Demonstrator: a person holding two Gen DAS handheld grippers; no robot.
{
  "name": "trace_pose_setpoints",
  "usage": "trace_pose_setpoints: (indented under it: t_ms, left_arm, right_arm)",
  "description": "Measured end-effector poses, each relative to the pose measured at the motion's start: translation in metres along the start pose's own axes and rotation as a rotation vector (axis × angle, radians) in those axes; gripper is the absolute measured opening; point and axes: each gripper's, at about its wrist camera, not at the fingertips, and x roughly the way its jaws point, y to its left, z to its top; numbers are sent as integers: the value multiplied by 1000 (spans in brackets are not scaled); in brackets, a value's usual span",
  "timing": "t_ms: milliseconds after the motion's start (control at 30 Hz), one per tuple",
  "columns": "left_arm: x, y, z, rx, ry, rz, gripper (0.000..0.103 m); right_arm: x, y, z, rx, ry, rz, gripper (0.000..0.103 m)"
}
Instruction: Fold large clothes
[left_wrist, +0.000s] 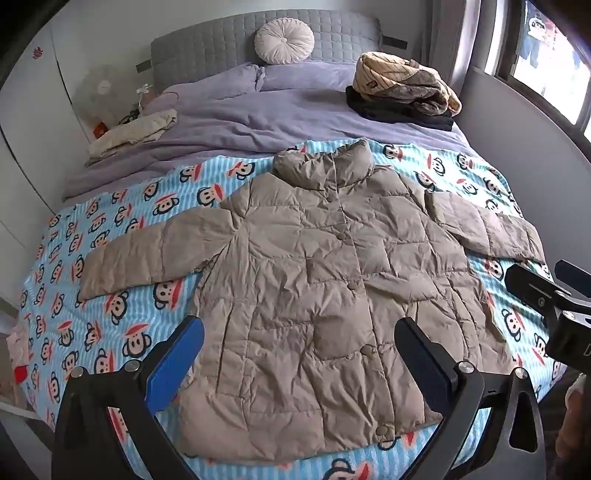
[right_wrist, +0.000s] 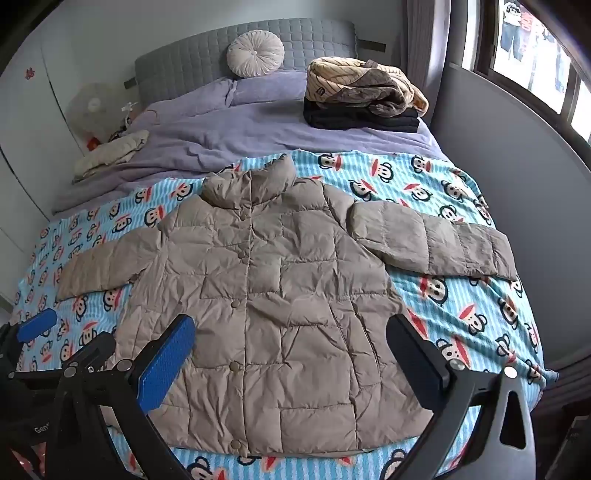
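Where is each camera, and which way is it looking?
Left wrist: sits on the left claw, looking along the bed at the jacket; its open fingers show, the right claw at the right edge.
Right wrist: sits on the right claw, facing the same way, a little further right; its open fingers show, the left claw low left.
Both share the jacket, monkey blanket, round pillow and clothes pile.

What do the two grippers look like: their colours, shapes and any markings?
The left gripper and the right gripper look alike: black angular frames with silver bolts at the joints. Each has one finger with a blue textured pad and one with a black pad. No cables or sleeves show.
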Motion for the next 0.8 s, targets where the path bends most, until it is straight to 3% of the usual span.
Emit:
trace_pose_setpoints:
  t_ms: [500, 800]
  left_arm:
    - [-4, 9, -2, -12, -15, 8, 103]
    - [-1, 13, -3, -34, 17, 1, 103]
  right_arm:
    - [0, 2, -3, 10, 26, 7, 103]
    - [1, 5, -5, 5, 34, 5, 103]
